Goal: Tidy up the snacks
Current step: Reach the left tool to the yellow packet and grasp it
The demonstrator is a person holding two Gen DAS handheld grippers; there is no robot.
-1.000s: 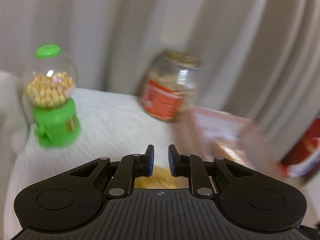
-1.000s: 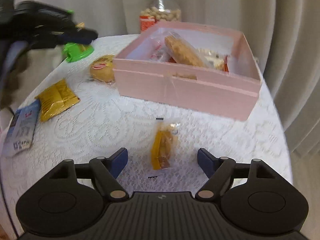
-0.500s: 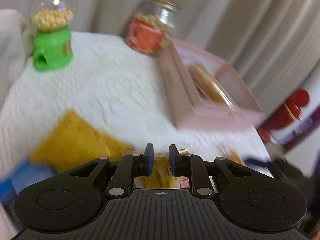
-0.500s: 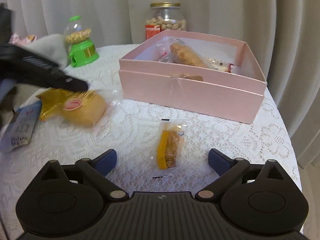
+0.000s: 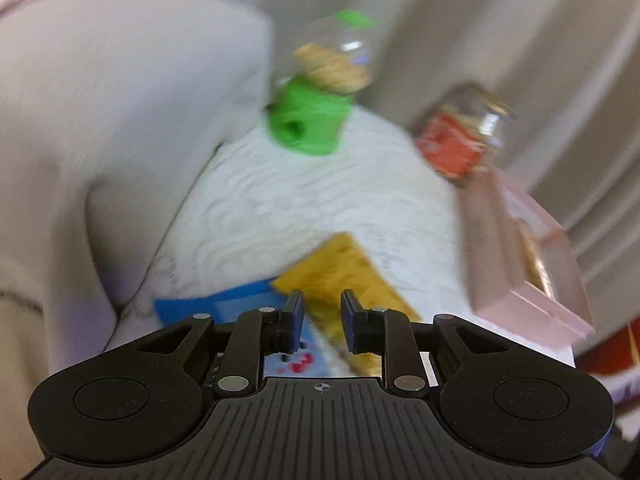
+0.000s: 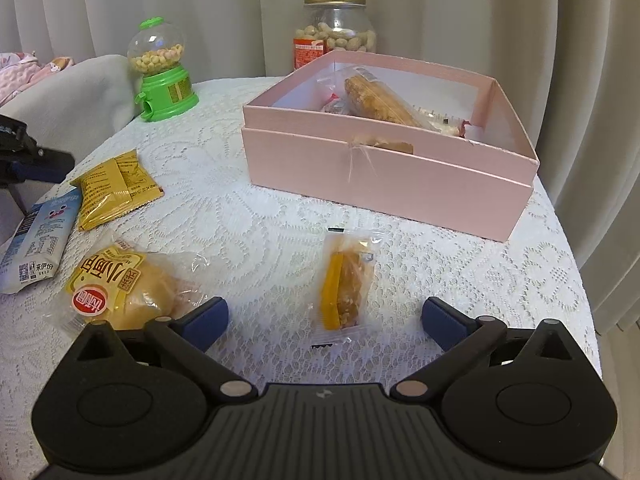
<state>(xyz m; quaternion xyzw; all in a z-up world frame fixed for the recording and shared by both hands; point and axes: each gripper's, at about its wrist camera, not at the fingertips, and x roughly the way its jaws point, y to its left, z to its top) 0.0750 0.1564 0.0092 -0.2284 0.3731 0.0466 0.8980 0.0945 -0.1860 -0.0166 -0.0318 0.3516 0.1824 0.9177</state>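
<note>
A pink box (image 6: 384, 172) with several wrapped snacks stands at the table's back right. On the lace cloth lie a small clear-wrapped pastry (image 6: 346, 280), a yellow bun in a clear bag (image 6: 128, 284), a yellow packet (image 6: 112, 188) and a blue-white packet (image 6: 40, 236). My right gripper (image 6: 324, 316) is open just in front of the small pastry. My left gripper (image 5: 320, 320) is nearly shut and empty, above the yellow packet (image 5: 340, 268) and the blue packet (image 5: 224, 304); it also shows at the left edge of the right wrist view (image 6: 36, 160).
A green candy dispenser (image 6: 164, 72) and a glass jar of nuts (image 6: 336, 32) stand at the back of the round table. A grey cushion (image 6: 68, 108) lies off the table's left edge. Curtains hang behind. The pink box also shows in the left wrist view (image 5: 520, 252).
My left gripper let go of the yellow bun, which now lies on the cloth at the front left, and moved away to the left. My right gripper stayed open over the small pastry.
</note>
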